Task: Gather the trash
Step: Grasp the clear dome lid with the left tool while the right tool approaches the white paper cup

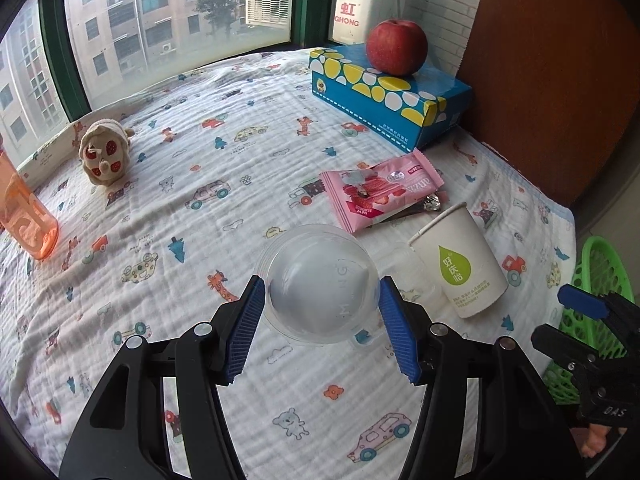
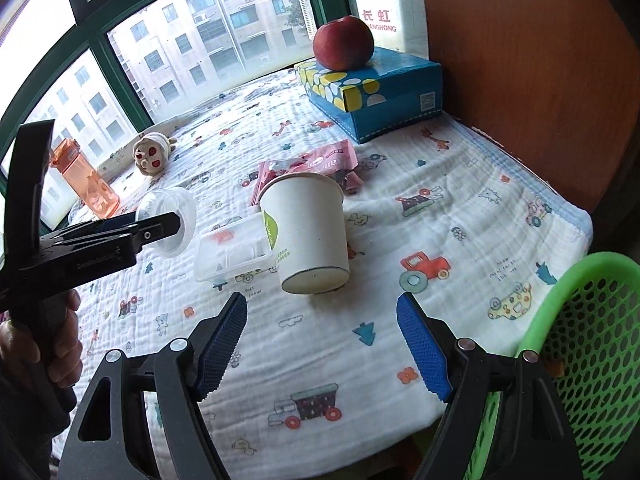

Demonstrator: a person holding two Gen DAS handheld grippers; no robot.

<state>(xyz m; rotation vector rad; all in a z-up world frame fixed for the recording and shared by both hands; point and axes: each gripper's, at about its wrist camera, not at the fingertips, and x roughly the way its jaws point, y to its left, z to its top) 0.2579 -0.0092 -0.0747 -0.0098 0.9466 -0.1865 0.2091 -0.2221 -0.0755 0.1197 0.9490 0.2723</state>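
**Left gripper holds a clear plastic cup above the printed cloth**

The left gripper (image 1: 322,308) has its blue pads pressed on either side of a clear plastic cup (image 1: 322,286), lifted off the cloth (image 1: 160,208). The right gripper (image 2: 322,344) is spread wide with nothing between its pads. Taking the white paper cup (image 2: 306,226) as landmark: it lies tipped on the cloth, a clear plastic tray (image 2: 232,254) touching its left side, a pink snack wrapper (image 2: 316,160) just behind it. A green mesh basket (image 2: 588,344) sits off to its right, past the cloth's edge. Farther behind, an apple (image 2: 343,48) rests on a blue tissue box (image 2: 372,92).
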